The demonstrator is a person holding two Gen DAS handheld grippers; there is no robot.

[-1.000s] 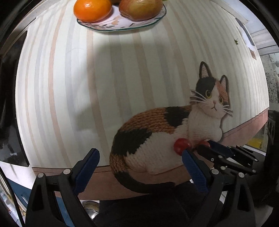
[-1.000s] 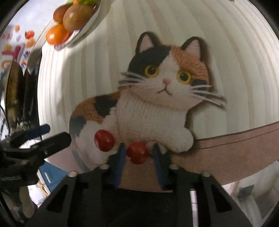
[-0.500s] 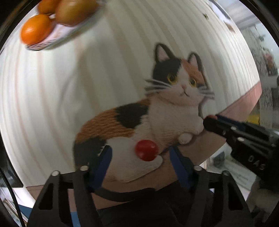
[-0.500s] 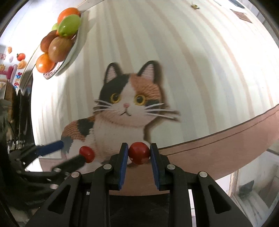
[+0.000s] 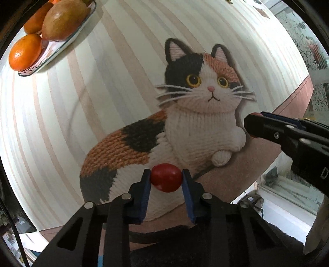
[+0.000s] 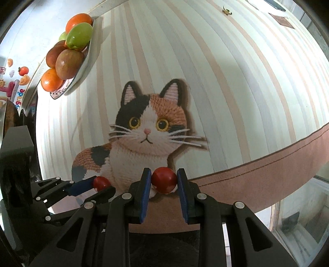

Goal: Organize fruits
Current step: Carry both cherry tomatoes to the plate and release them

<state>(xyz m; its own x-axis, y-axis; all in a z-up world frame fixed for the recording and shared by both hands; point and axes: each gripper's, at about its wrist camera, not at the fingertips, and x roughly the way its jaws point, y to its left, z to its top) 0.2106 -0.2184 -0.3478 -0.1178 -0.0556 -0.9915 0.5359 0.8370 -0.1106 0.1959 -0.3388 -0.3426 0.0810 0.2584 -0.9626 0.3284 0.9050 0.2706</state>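
My left gripper is shut on a small red cherry tomato over the cat print near the table's front edge. My right gripper is shut on a second red cherry tomato. The right gripper shows at the right of the left wrist view, its tomato mostly hidden. The left gripper shows at lower left of the right wrist view with its tomato. A fruit plate holding oranges and a mango sits at the far left; in the right wrist view it also holds green fruit.
A striped tablecloth with a knitted calico cat print and a brown border covers the table. The table edge is just below both grippers, with floor and a window beyond at the right.
My left gripper has closed on the cherry tomato that lay on the cloth. My right gripper has lifted back with its tomato, so the view now takes in more of the table.
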